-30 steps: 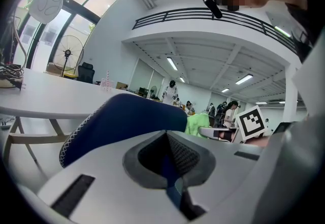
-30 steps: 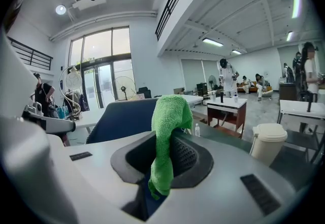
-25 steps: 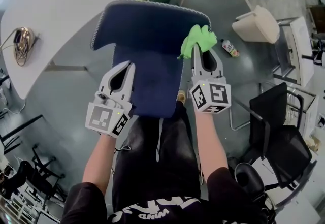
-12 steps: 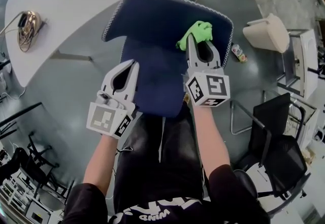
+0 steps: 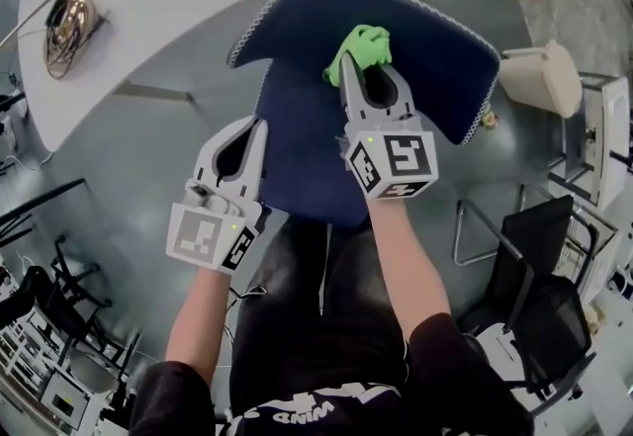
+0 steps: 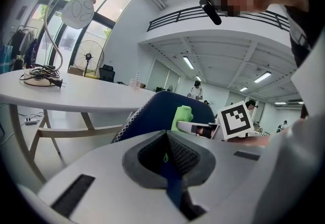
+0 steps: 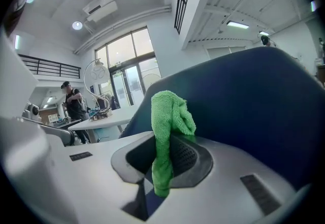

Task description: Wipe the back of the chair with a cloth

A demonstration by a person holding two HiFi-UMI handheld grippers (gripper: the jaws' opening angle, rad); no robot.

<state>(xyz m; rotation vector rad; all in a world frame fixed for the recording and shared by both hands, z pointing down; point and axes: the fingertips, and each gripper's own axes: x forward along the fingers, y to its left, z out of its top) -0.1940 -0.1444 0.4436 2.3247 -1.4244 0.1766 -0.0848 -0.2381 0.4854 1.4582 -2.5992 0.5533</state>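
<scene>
Cloth, green terry [image 5: 364,43], is clamped in my right gripper [image 5: 348,60] and touches the navy fabric chair back [image 5: 435,53] below its top edge. My left gripper [image 5: 259,126] is closed and empty.

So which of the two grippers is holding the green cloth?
The right gripper: its jaws are shut on the green cloth. The left gripper is shut with nothing between its jaws.

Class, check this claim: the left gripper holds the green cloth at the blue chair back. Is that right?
Not quite. It is the right gripper that holds the green cloth at the blue chair back, as the right gripper view shows.
</scene>
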